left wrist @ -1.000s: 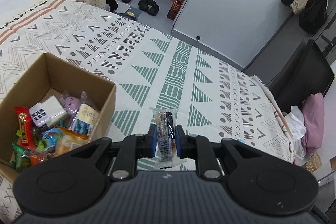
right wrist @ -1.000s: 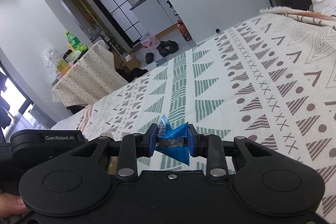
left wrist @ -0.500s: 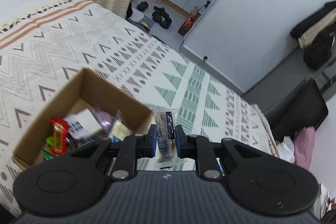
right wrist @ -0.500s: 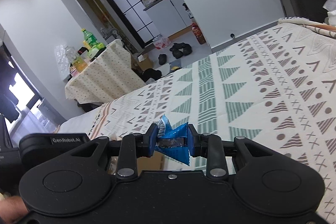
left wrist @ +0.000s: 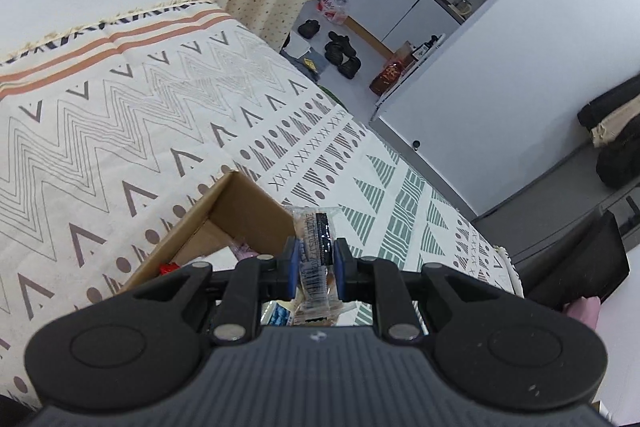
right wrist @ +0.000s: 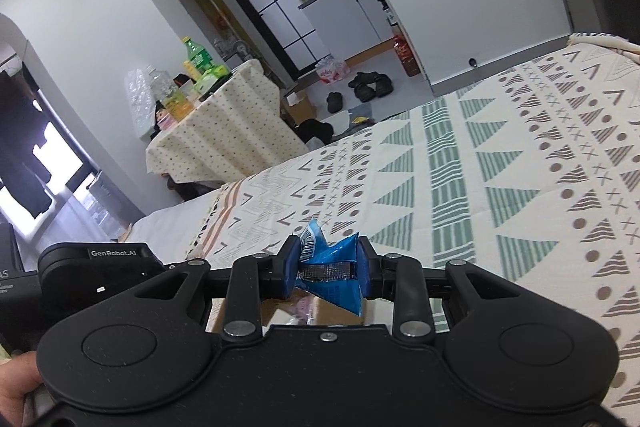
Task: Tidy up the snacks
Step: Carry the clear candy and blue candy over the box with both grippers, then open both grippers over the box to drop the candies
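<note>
Left gripper (left wrist: 314, 265): jaws clamped on a clear snack packet (left wrist: 316, 247), held over the near rim of the cardboard box (left wrist: 236, 211).
Right gripper (right wrist: 326, 269): jaws pinching a blue snack bag (right wrist: 336, 267) above the box.
Done: several snacks lie in the box.
Left: both held snacks, not yet dropped in.

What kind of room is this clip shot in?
Probably a small studio flat: a bed with a patterned cover fills the foreground, shoes lie on the floor beyond it, and kitchen cabinets stand behind.
</note>
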Action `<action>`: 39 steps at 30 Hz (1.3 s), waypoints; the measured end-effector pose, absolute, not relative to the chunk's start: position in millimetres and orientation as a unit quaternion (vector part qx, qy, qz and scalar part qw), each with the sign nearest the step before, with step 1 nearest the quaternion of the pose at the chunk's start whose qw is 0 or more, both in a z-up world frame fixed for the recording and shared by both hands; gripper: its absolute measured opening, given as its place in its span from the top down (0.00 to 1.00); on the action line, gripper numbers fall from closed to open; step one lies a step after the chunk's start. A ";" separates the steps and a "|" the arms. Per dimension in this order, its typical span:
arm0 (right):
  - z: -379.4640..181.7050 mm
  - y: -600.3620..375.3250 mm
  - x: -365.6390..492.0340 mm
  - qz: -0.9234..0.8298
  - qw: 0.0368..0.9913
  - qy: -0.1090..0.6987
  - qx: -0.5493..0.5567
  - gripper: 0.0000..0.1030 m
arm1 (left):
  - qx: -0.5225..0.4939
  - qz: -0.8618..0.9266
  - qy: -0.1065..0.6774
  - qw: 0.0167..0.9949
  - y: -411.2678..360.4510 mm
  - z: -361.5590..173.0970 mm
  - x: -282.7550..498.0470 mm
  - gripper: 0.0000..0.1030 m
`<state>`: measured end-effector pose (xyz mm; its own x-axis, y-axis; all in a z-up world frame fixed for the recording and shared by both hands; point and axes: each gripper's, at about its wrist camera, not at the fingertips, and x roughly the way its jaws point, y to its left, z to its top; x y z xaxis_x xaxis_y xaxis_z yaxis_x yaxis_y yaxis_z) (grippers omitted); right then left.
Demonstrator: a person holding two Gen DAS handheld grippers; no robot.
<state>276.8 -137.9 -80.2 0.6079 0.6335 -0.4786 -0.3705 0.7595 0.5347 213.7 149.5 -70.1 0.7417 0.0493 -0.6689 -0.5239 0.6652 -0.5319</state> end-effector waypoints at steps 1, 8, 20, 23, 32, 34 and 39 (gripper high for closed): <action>-80.8 -133.1 277.1 0.289 0.874 0.339 0.194 0.72 | -0.376 0.171 0.320 0.853 151.7 -72.7 214.3 0.84; -86.9 -103.9 280.5 0.301 0.866 0.352 0.190 0.72 | -0.387 0.185 0.333 0.840 165.5 -92.5 219.7 0.84; -95.9 -64.0 286.9 0.315 0.853 0.373 0.184 0.72 | -0.412 0.217 0.329 0.822 186.4 -114.4 223.7 0.73; -96.3 -56.9 287.5 0.318 0.850 0.378 0.183 0.71 | -0.407 0.226 0.331 0.821 187.3 -114.8 223.0 0.66; -97.4 -43.3 295.6 0.317 0.839 0.393 0.201 0.63 | -0.399 0.255 0.337 0.813 191.9 -112.6 217.9 0.38; -96.3 -46.7 294.5 0.312 0.842 0.391 0.203 0.54 | -0.399 0.262 0.339 0.810 191.3 -112.4 217.6 0.33; -98.0 -61.5 290.7 0.294 0.845 0.397 0.203 0.51 | -0.395 0.265 0.349 0.808 185.1 -110.4 217.9 0.27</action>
<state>290.7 -61.5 -98.0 0.5107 0.6593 -0.5518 -0.3358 0.7438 0.5779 217.9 185.1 -110.4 0.6165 0.1530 -0.7723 -0.7033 0.5481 -0.4528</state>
